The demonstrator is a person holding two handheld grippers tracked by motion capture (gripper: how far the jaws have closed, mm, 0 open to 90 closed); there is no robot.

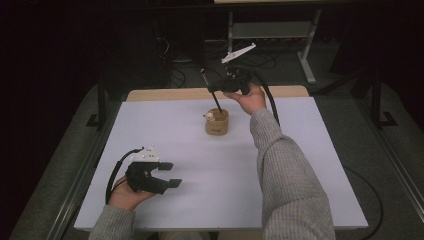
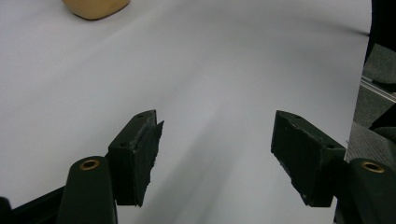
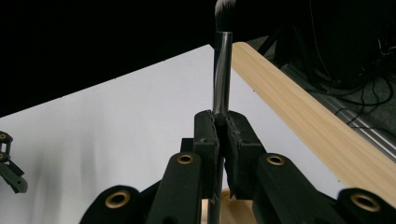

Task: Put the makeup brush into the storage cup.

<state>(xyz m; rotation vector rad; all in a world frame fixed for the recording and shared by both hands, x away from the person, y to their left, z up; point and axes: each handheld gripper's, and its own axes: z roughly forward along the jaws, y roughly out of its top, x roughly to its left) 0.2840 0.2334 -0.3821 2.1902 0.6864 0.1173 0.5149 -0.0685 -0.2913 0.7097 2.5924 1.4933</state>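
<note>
**Brush pinched above the holder**

While the right gripper [image 1: 214,90] sits high in the upper middle of the high view, its black jaws are pressed tight on a slim makeup brush [image 1: 218,104], and the brush's lower end slants down into the small tan holder [image 1: 217,122] at the centre of the white table [image 1: 300,170]. From the right gripper view, that brush [image 3: 221,70] shows a smooth, dark, glossy metal-looking stem rising straight out of the clamped pads, topped by a soft tuft of bristles, pale at the tip, at the top of the frame. Rough, worn rubber lines the pads; brass-coloured rivets dot the arms below. A pale wooden edge strip [image 3: 299,107] runs diagonally at the right.

Down at the lower left of the high view, the left gripper [image 1: 170,174] rests in the hand just over the matte table surface, a grey three-cornered plate on top, jaws spread wide with nothing between them. Its own view shows two blocky black pads [image 2: 140,158], chipped along the edges, and the holder's rounded tan base [image 2: 95,7] at the upper left. Something small and whitish sits at the holder's rim; I cannot tell what.
</note>
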